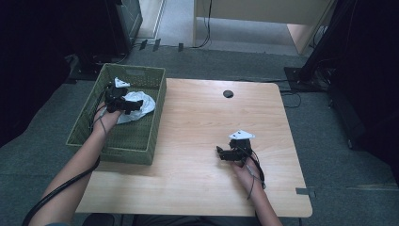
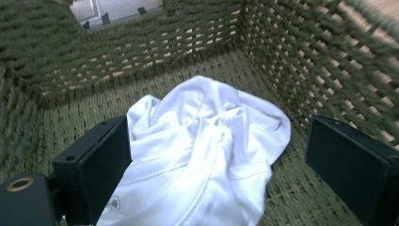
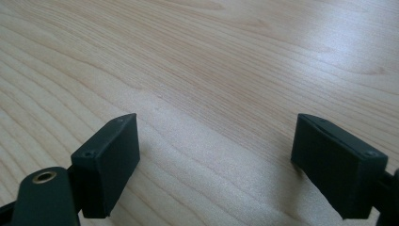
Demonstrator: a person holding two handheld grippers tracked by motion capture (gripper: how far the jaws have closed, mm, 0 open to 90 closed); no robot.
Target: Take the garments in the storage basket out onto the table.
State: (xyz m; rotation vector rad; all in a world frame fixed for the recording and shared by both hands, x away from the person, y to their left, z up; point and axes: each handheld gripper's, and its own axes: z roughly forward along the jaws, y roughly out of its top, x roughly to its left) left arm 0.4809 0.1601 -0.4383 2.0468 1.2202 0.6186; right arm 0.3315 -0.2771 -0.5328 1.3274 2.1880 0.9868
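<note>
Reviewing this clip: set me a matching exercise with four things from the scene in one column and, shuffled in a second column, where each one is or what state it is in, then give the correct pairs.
Things:
1. white garment
2. green woven basket
3. left gripper
4. right gripper

Places or states:
A. open, over bare tabletop wood
B. crumpled on the basket floor
C. on the table's left edge
D. open inside the basket, jaws either side of the cloth

Pairs: 1-B, 2-C, 3-D, 4-A
</note>
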